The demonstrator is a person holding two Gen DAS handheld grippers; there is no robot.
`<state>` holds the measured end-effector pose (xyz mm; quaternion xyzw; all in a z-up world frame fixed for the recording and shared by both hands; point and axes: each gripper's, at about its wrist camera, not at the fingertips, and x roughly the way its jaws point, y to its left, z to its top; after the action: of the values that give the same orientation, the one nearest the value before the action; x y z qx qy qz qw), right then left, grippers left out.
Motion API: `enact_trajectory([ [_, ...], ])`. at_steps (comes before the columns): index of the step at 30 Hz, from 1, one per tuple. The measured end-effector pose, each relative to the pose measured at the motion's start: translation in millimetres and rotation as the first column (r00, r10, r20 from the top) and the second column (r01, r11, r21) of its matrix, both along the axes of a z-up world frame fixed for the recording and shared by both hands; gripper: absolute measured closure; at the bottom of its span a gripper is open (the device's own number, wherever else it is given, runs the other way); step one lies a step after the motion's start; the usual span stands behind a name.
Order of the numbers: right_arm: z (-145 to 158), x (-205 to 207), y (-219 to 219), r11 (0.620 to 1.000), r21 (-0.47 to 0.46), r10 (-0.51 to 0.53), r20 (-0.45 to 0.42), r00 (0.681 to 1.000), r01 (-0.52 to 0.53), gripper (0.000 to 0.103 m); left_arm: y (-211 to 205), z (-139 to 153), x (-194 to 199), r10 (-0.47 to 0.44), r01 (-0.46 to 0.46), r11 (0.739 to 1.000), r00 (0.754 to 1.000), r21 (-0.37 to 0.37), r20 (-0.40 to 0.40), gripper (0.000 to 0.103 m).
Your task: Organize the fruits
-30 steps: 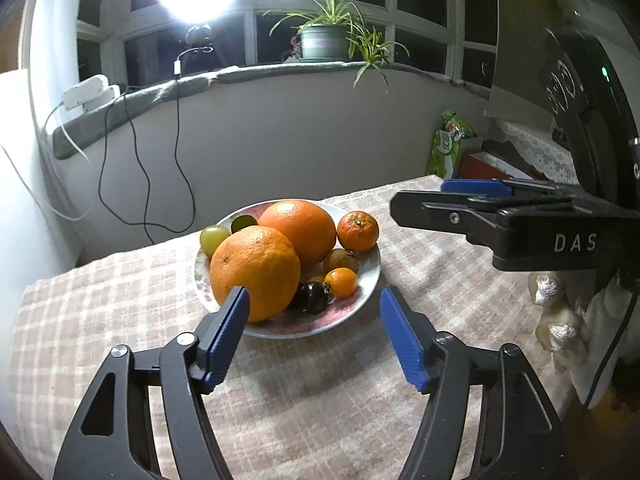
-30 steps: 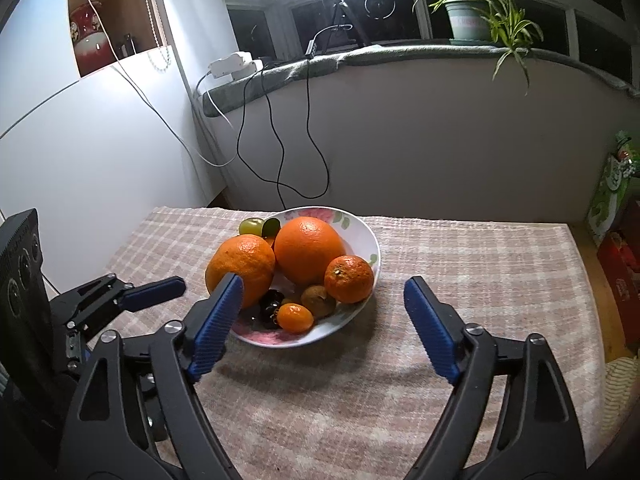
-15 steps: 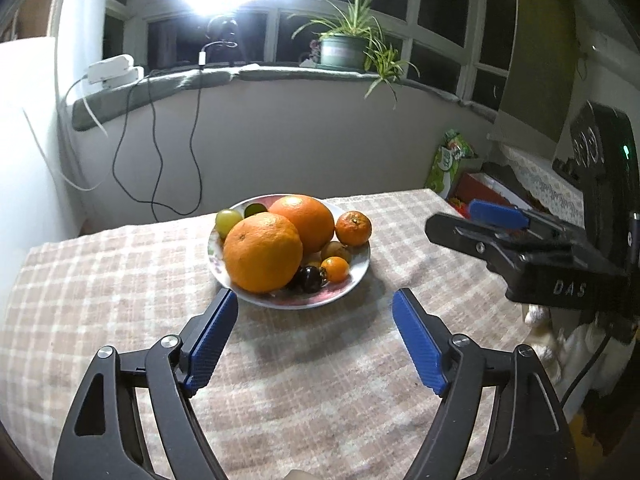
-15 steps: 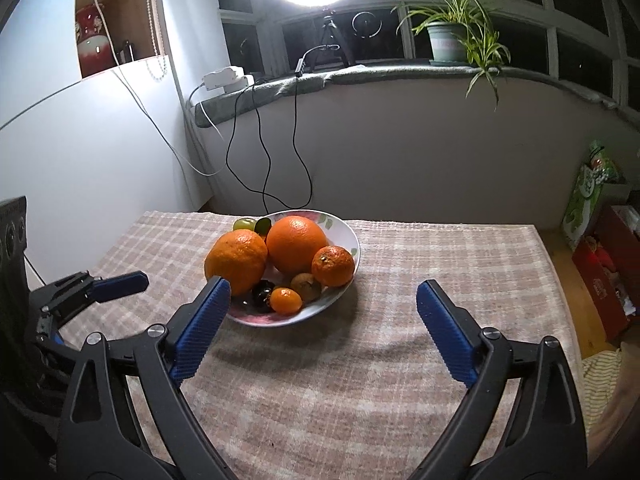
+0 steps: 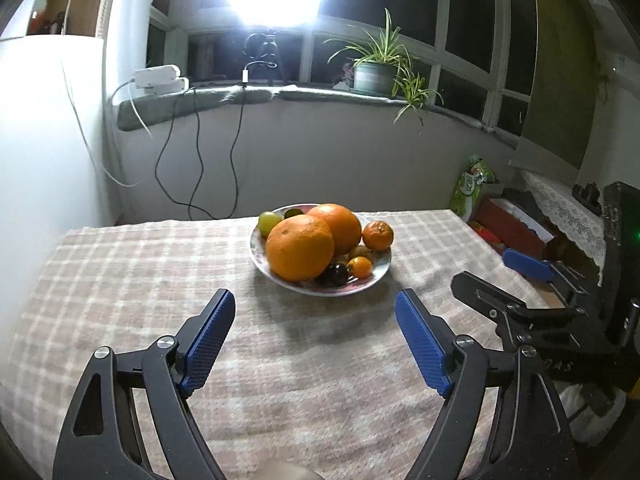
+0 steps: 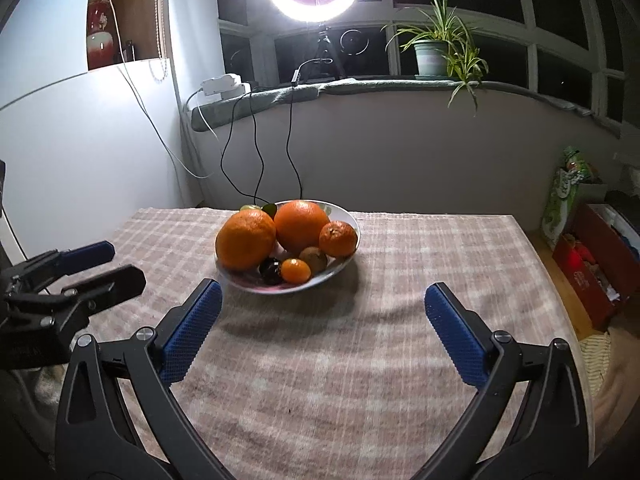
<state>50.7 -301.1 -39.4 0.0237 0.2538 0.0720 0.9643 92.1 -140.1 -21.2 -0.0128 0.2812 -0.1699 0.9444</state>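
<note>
- Orange fruit fills your white patterned ceramic plate point(image 6: 347, 216) at frame centre: two big oranges point(image 6: 246, 238), a mandarin point(image 6: 338, 238), a small tangerine point(image 6: 295, 271), a brown kiwi point(image 6: 314, 258), a dark plum-like fruit point(image 6: 270, 270) and green grapes point(image 5: 269, 220) at the back.
- Your plate sits on the pink-and-cream checked cloth of the bench point(image 6: 420, 248).
- Your left claw point(image 5: 316, 340) is opening, nothing between its blue pads, well short of the plate.
- Your right claw point(image 6: 322, 334) is opening too, equally empty.
- Judging by this, the sorting looks done, or not yet begun.
- If more is wanted, you need a clean approach to one fruit without nudging its neighbours.
</note>
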Motion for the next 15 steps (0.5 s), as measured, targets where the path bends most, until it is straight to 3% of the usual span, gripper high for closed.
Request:
enact_trajectory([
  [15,-1.1,-14.2,4.2,1.000,0.000,-0.020,-0.008,1.000,0.020,0.000,2.3,1.1,-12.4,0.005,-0.005,1.000,1.000,0.010,0.025,0.020],
])
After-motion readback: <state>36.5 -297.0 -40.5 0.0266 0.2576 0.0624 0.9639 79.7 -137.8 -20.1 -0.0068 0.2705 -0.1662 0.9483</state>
